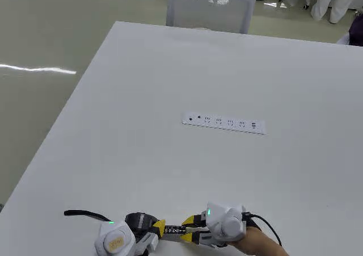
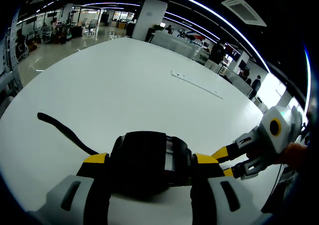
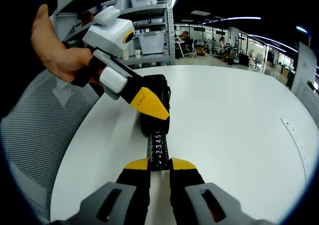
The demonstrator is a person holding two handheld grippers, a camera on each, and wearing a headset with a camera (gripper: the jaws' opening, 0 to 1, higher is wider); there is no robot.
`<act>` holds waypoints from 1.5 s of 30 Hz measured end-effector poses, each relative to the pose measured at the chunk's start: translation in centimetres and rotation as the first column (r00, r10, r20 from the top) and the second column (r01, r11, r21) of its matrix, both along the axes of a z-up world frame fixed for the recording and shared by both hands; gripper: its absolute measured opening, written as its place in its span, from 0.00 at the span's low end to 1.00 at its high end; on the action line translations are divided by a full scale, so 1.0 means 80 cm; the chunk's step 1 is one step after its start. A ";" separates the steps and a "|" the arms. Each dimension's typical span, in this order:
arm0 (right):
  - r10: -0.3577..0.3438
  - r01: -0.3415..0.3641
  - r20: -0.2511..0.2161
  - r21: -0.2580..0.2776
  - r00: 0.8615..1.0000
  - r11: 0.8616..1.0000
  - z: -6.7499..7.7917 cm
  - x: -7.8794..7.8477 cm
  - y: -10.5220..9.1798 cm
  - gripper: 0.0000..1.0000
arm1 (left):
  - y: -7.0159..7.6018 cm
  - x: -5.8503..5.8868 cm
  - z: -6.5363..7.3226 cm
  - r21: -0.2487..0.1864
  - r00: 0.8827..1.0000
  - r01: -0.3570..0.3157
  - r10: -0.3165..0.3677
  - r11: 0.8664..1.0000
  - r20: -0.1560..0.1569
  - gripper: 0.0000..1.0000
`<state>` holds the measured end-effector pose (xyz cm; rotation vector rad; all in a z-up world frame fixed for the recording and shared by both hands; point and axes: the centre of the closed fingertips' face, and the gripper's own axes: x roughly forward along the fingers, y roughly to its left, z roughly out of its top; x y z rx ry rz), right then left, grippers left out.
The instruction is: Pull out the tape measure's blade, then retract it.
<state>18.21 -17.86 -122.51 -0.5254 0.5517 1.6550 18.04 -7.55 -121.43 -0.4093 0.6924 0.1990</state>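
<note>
Gripping a black tape measure (image 2: 143,152) by its case, the left claw (image 2: 149,161) is closed on it from both sides, yellow tips against the casing. The tape measure is low over a white tabletop (image 1: 170,85), near the person's edge. The right claw (image 3: 159,166) is pinched shut on the blade (image 3: 158,144), just beyond the case mouth. A short run of printed numbers spans the gap between the claws, so the pull looks barely begun.

The likeliest trouble is the blade slipping from that narrow pinch. It is thin and smooth, and a spring is probably drawing it inward, so a loose hold would let it snap back. Pulling off line with the mouth could kink or twist the strip. The case is rounded, so it could rotate in the left claw if the pull drags it sideways. Releasing all at once for the return could whip the blade end hard into the case.

The case is chunky and rounded, and looks like matte black plastic or rubber. The blade is a flat, stiff, dark strip with pale numerals. The claw tips are hard yellow wedges on white bodies. A thin, limp black strap (image 2: 60,127) trails from the case across the smooth, glossless tabletop. A long, flat white power strip (image 1: 224,122) lies well apart, and a grey mesh chair (image 1: 210,6) stands at the far edge.
</note>
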 end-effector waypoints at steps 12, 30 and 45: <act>0.002 -0.002 -0.003 0.004 1.000 1.000 -0.001 -0.002 0.007 0.12 | 0.001 -0.001 -0.003 -0.007 1.000 -0.002 0.001 1.000 0.000 0.62; 0.007 -0.007 -0.006 0.013 1.000 1.000 0.000 -0.003 0.019 0.12 | 0.001 0.000 0.000 -0.021 1.000 -0.002 0.002 1.000 -0.002 0.62; 0.019 -0.019 -0.005 0.018 1.000 1.000 -0.001 -0.007 0.028 0.13 | 0.001 0.000 0.000 -0.025 1.000 0.003 -0.003 1.000 -0.005 0.62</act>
